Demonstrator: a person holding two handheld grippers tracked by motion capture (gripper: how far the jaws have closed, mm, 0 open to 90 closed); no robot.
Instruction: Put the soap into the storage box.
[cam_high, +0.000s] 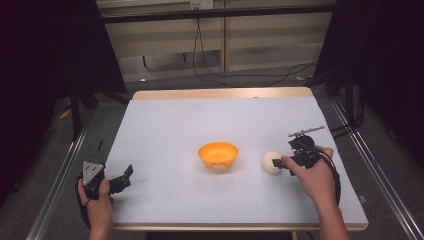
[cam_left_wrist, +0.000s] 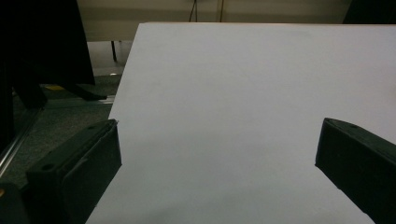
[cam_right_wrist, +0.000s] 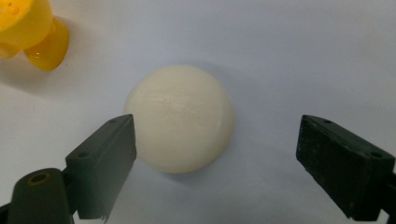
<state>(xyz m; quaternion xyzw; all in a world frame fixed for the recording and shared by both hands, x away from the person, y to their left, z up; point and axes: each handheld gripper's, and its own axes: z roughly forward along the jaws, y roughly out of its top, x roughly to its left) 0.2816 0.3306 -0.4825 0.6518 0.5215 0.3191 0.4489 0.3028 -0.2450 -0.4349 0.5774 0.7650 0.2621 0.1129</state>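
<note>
On the white table top (cam_high: 165, 125), a cream-coloured ball (cam_high: 270, 161) is seen resting just right of an orange bowl (cam_high: 218, 154), the two standing apart near the middle of the surface. The right gripper (cam_high: 277, 162) is held at the ball by the person's right hand (cam_high: 312, 175). From the right gripper view, its jaws are shown parted around the ball (cam_right_wrist: 180, 123), the left one close against the ball's side and the right one well clear of it, so the ball is not clamped and lies on the table. A part of the orange bowl (cam_right_wrist: 28, 30) is caught in that view's upper left corner. At the table's near left edge, the left gripper (cam_high: 125, 176) is held low by the left hand (cam_high: 97, 202), its jaws spread wide over bare table (cam_left_wrist: 243, 93) with nothing between them.
</note>
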